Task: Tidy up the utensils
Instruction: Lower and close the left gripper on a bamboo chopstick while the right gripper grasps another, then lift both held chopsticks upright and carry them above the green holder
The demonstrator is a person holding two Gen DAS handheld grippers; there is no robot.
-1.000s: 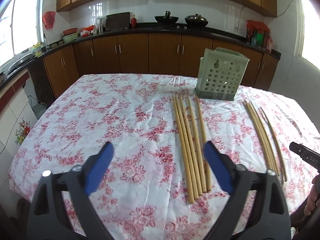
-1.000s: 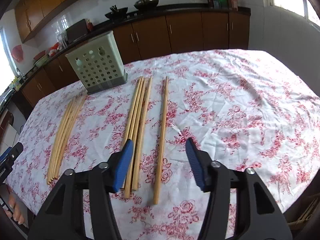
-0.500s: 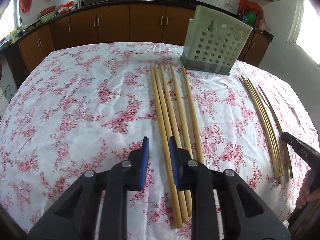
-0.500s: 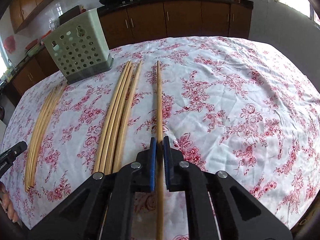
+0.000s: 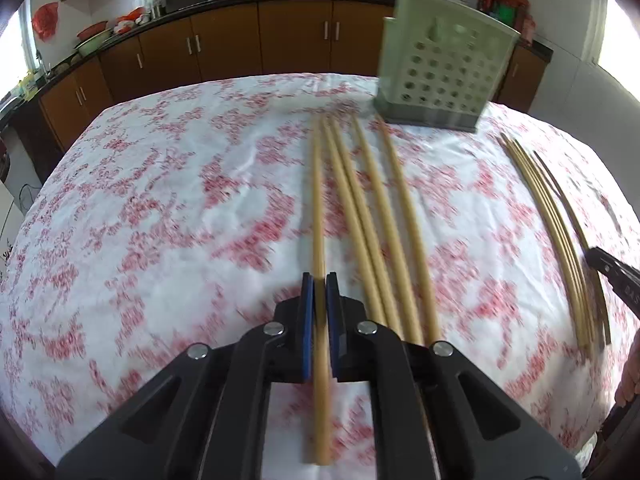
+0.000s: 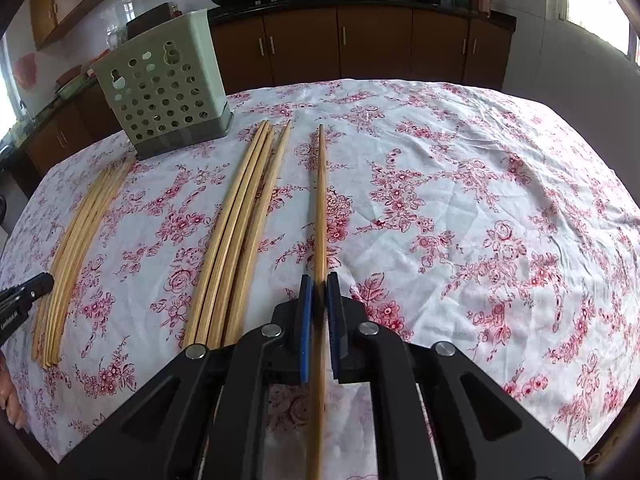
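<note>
Both grippers have closed since a second ago: left gripper (image 5: 319, 280) clamps the leftmost chopstick (image 5: 317, 208) of its group, right gripper (image 6: 319, 280) clamps the lone stick (image 6: 320, 200). Bare cloth (image 6: 480, 208) spreads rightward to the table edge; the holder (image 6: 168, 88) stands at the far edge.

Both grippers have closed since a second ago: the left gripper (image 5: 319, 284) now pinches the leftmost chopstick (image 5: 317, 200), the right gripper (image 6: 319, 286) the lone chopstick (image 6: 320, 200) at frame centre.

Open cloth-covered counter (image 6: 460, 208) from 12 to 3 o'clock; perforated holder (image 6: 164, 84) and chopstick rows (image 6: 236, 236) at 10–11.
</note>
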